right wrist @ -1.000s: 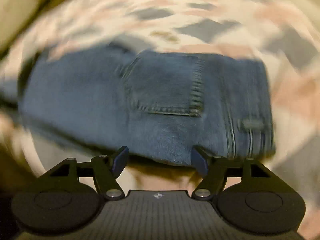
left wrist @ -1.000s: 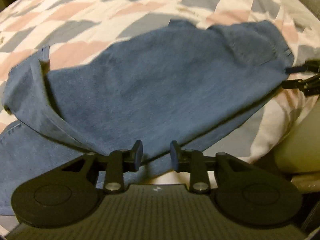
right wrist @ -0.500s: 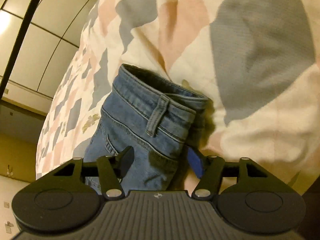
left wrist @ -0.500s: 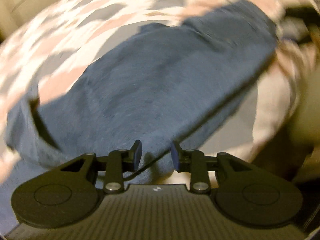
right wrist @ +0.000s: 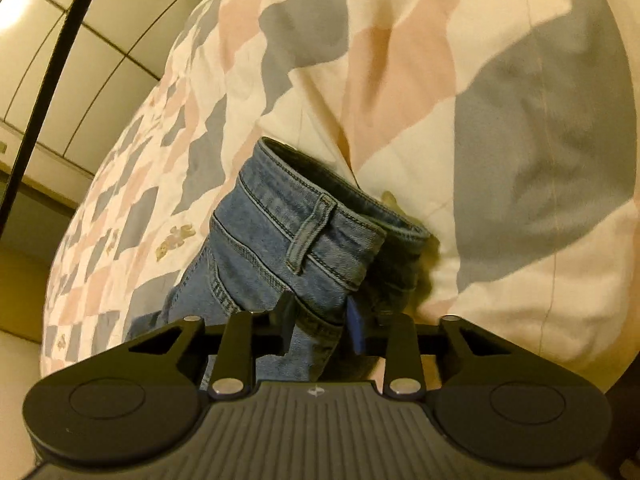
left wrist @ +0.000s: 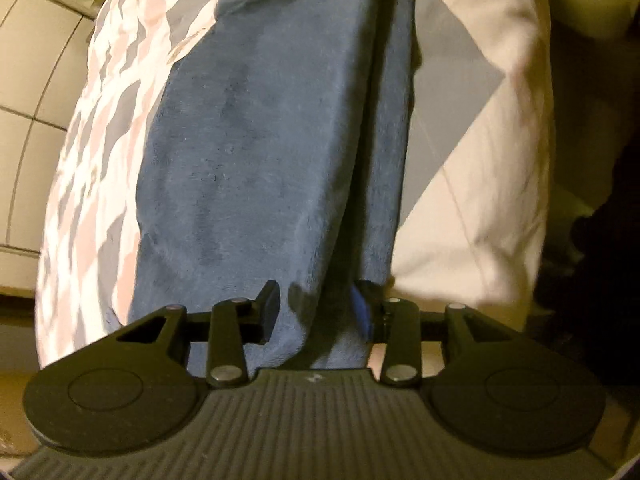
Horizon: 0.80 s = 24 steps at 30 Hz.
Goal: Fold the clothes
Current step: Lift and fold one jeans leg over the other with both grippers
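Folded blue jeans lie on a patchwork bedspread and stretch away from my left gripper. That gripper is turned on its side, and a thick fold of denim fills the gap between its fingers. In the right wrist view the jeans' waistband, with its belt loop, stands up just ahead of my right gripper. Its fingers are shut on the denim layers below the band. The far end of the jeans is out of that view.
The bedspread of cream, pink and grey patches covers the whole bed. Pale panelled cupboard doors stand beyond the bed. A black cord crosses the upper left. Dark space lies past the bed's edge.
Both grippers have rolled onto their sides at the jeans' edge. The right fingers have drawn together on the waistband end. The left now has a thicker fold of denim between its fingers.
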{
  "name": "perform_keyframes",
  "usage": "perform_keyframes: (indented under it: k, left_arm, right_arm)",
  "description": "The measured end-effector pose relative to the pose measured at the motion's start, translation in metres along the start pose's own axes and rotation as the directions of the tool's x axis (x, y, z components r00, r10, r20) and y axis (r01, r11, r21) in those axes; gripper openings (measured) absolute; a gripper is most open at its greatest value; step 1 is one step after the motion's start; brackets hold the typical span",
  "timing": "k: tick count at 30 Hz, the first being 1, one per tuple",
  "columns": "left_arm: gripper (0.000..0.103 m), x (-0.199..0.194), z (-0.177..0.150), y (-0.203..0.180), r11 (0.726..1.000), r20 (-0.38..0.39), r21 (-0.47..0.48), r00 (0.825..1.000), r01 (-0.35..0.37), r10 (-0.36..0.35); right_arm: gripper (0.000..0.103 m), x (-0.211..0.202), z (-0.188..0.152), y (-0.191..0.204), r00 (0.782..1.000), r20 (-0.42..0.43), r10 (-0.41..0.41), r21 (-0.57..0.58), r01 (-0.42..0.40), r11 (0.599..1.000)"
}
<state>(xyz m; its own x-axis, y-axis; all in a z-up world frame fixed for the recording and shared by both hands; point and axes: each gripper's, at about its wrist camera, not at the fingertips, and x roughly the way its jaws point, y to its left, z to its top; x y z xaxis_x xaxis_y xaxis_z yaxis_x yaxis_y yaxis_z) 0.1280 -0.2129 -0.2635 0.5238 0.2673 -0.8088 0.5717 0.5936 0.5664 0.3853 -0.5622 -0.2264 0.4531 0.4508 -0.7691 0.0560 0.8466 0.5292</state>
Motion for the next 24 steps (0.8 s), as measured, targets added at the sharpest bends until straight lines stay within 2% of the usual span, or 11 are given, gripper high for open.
perform_keyframes:
  k: [1,4,6,9,13,15,18,20,21,22,24]
  left_arm:
    - [0.005,0.000,-0.001,0.000,1.000,0.001,0.009,1.000,-0.024,0.024]
    - [0.004,-0.012,-0.002,0.014,0.995,0.027,-0.056,0.996,-0.081,0.083]
    - [0.003,-0.020,-0.001,0.021,0.993,0.031,-0.086,0.996,-0.078,0.081]
    - [0.000,-0.029,-0.001,0.013,0.997,0.028,-0.068,0.999,-0.044,0.046]
    - [0.000,-0.032,0.000,-0.008,0.998,0.014,-0.069,1.000,0.009,-0.008]
    - [0.001,-0.020,0.000,-0.021,0.998,-0.011,-0.062,1.000,0.016,-0.017]
    - [0.001,0.002,0.003,-0.036,0.999,-0.056,-0.038,0.998,0.003,-0.006]
    - [0.003,-0.002,0.006,-0.030,0.996,-0.059,-0.093,0.998,0.003,-0.008]
    - [0.009,-0.007,0.006,-0.023,0.988,-0.054,-0.155,0.998,0.013,-0.022]
    - [0.013,-0.013,0.004,-0.012,0.969,-0.048,-0.244,0.998,0.035,-0.048]
    - [0.013,-0.026,-0.003,0.007,0.917,-0.034,-0.397,0.997,0.051,-0.070]
  right_arm:
    - [0.015,-0.004,0.001,0.003,1.000,0.017,0.000,-0.023,0.000,1.000]
    - [0.009,-0.017,0.006,0.017,0.996,0.081,0.027,-0.093,-0.020,0.995]
    - [0.008,-0.025,0.008,0.023,0.993,0.115,0.042,-0.129,-0.027,0.991]
    - [0.004,-0.029,0.007,0.020,0.992,0.120,0.027,-0.119,-0.013,0.993]
    - [0.004,-0.015,-0.006,-0.001,0.997,0.040,-0.062,-0.098,0.066,0.993]
    - [0.004,0.001,-0.014,-0.013,0.989,-0.019,-0.145,-0.084,0.143,0.986]
    - [0.004,0.012,-0.019,-0.019,0.977,-0.080,-0.197,-0.049,0.194,0.980]
    - [0.008,-0.001,-0.021,0.001,0.985,-0.026,-0.170,-0.119,0.165,0.979]
    - [0.015,-0.007,-0.023,0.013,0.991,0.001,-0.136,-0.168,0.134,0.977]
    - [0.025,-0.011,-0.026,0.026,0.996,0.011,-0.083,-0.216,0.083,0.973]
    - [0.033,-0.006,-0.036,0.049,0.997,-0.053,0.055,-0.273,-0.067,0.960]
